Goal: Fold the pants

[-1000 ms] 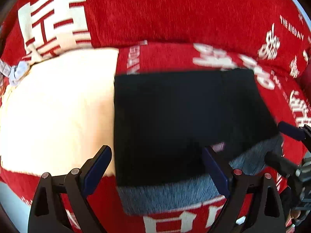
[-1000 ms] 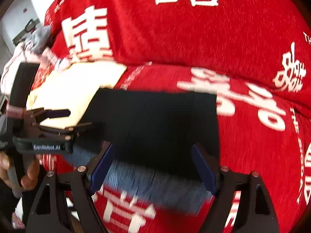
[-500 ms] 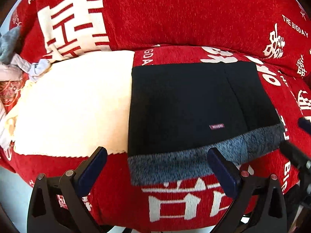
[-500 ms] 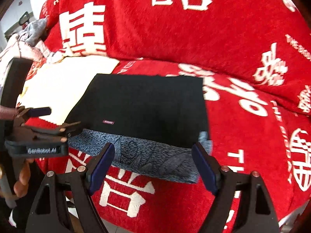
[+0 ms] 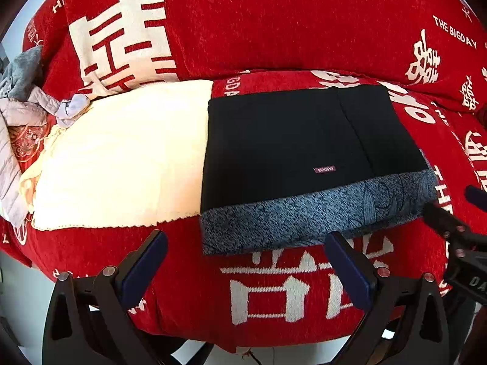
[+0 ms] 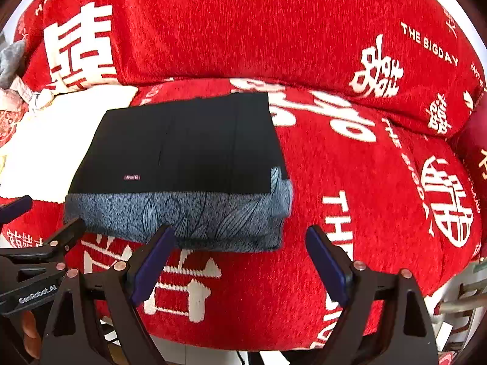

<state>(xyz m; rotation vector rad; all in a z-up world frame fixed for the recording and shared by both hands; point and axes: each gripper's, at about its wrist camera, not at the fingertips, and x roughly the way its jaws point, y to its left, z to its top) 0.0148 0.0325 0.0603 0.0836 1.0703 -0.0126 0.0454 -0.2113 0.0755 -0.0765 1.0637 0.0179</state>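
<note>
The black pants (image 5: 292, 140) lie folded into a flat rectangle on the red sofa seat, with a grey fleece lining band (image 5: 316, 216) showing along the near edge. They also show in the right wrist view (image 6: 182, 149). My left gripper (image 5: 243, 267) is open and empty, hovering in front of the seat's front edge, below the pants' left part. My right gripper (image 6: 240, 261) is open and empty, in front of the pants' right corner. The right gripper shows at the right edge of the left wrist view (image 5: 456, 231).
A cream blanket (image 5: 121, 158) lies on the seat left of the pants, touching them. A pile of grey and pale clothes (image 5: 21, 97) sits at the far left. The red sofa backrest (image 5: 274, 24) with white characters rises behind. Floor shows below the seat edge.
Both grippers have pulled back from the pants toward the seat's front edge, open and empty. The folded pants stay flat on the seat.
</note>
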